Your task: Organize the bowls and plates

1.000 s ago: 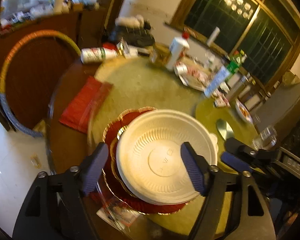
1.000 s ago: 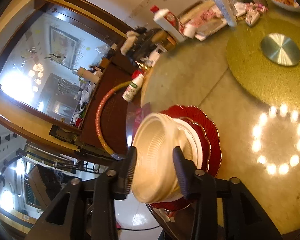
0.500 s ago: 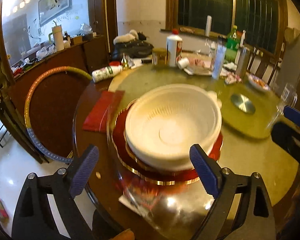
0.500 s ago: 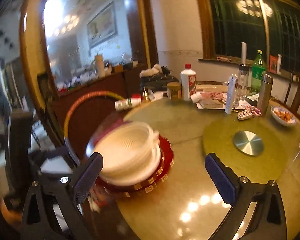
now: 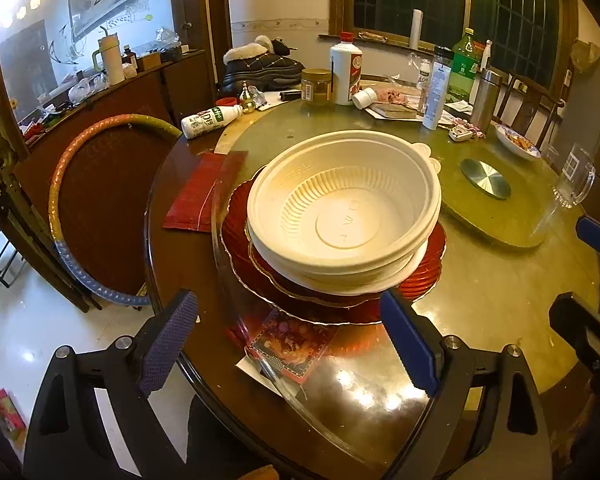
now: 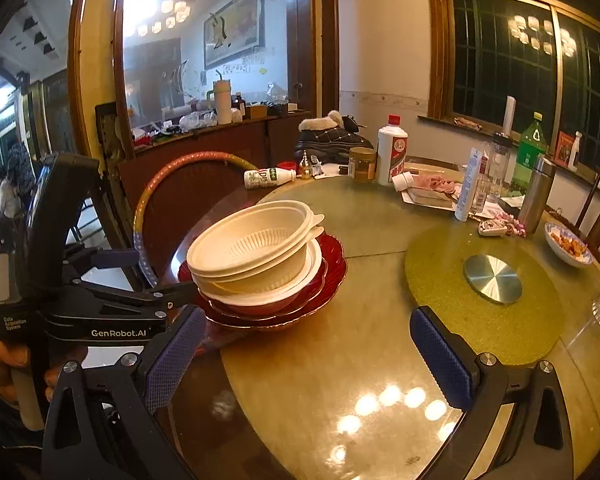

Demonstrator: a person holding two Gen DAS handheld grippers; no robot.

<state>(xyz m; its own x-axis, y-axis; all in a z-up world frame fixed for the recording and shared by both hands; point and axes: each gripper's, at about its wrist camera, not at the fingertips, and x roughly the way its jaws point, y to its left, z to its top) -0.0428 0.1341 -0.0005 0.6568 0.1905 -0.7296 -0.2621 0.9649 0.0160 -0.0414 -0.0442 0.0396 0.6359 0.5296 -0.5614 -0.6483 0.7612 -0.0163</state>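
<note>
The left gripper (image 5: 288, 336) hangs low over the near edge of the table (image 5: 480, 300), jaws spread wide with nothing between them; both pairs of jaws have just been opening. The right gripper (image 6: 304, 348) is likewise wide apart and empty, held back from the stack over bare tabletop.

The stack sits near the table's edge: cream bowls (image 5: 342, 204) nested on a white plate (image 5: 414, 266), on red plates (image 5: 432, 252) with gold rims. The stacking looks done. The top bowl appears to sit slightly askew, so the sound move is probably to draw both tools straight back and level without clipping a rim.

Counted: two bowls by their two rim tabs, one white plate, and at least two red plates, though their overlapping edges leave that number unsure. Two grippers.
</note>
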